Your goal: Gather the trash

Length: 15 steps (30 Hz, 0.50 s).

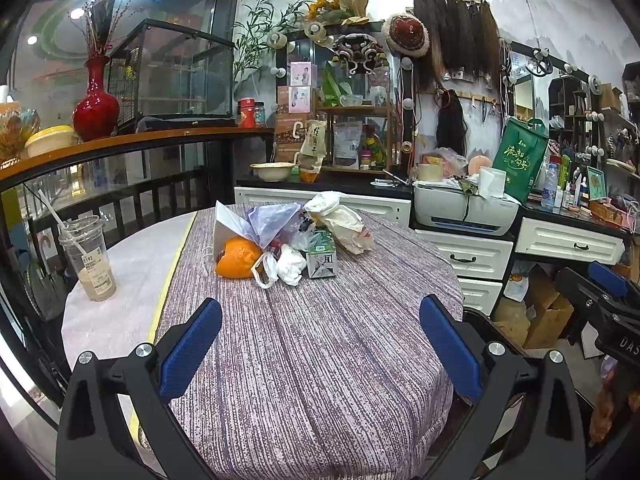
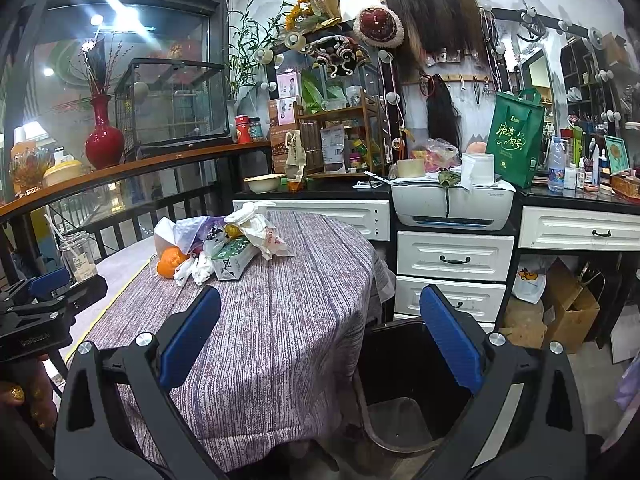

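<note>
Through my left wrist camera, my left hand-held gripper [image 1: 320, 332] is spread wide with nothing between its blue pads [image 1: 190, 350], hovering over the near part of the desk [image 1: 320, 380], which is covered by a striped purple cloth. The trash pile sits toward the far side of the desk: an orange peel [image 1: 236, 258] on the left, a crumpled white tissue [image 1: 291, 265] just right of it, a green-and-white milk carton [image 1: 321, 255] standing beside the tissue, a bluish plastic bag [image 1: 270, 222] behind them, and a crumpled white bag [image 1: 344, 220] on the far right of the pile. Well apart, at the desk's left edge, stands a plastic cup [image 1: 90, 258] with a straw and a little brown drink. My right hand-held gripper [image 1: 608, 296] shows at the right edge; I cannot tell its opening from here.

Through my right wrist camera, my right hand-held gripper [image 2: 320, 328] is also wide and holds nothing. Its left pad is over the desk edge, its right pad over a dark trash bin [image 2: 400, 400] standing on the floor just right of the desk. The trash pile lies far left on the desk, carton [image 2: 234, 258] tilted, peel [image 2: 170, 262] at its left.
</note>
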### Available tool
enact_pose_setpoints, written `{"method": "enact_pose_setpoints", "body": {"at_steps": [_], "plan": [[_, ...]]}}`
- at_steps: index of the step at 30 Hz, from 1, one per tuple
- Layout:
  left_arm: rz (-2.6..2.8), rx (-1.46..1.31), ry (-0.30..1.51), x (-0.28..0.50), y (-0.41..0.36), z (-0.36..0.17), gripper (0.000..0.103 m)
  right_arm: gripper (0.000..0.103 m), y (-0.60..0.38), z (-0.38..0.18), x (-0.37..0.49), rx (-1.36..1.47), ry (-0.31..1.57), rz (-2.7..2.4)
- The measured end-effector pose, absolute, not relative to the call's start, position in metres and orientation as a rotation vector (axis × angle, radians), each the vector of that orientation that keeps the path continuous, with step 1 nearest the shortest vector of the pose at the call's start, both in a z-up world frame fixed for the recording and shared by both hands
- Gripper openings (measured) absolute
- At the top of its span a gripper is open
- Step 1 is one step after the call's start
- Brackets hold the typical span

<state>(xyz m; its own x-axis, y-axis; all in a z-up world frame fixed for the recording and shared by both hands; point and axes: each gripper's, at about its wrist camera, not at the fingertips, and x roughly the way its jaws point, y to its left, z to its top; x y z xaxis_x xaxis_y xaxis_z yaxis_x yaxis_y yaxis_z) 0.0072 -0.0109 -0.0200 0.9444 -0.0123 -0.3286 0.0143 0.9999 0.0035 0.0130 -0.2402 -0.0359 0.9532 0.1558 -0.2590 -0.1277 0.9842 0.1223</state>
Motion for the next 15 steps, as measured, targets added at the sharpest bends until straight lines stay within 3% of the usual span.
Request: {"method": "enact_pose_setpoints", "body": {"at_steps": [15], "plan": [[-0.014, 0.005, 0.346, 0.003, -0.019, -0.058, 0.098, 0.098, -0.239, -0.038, 0.011, 0.106, 0.273, 0.147]]}}
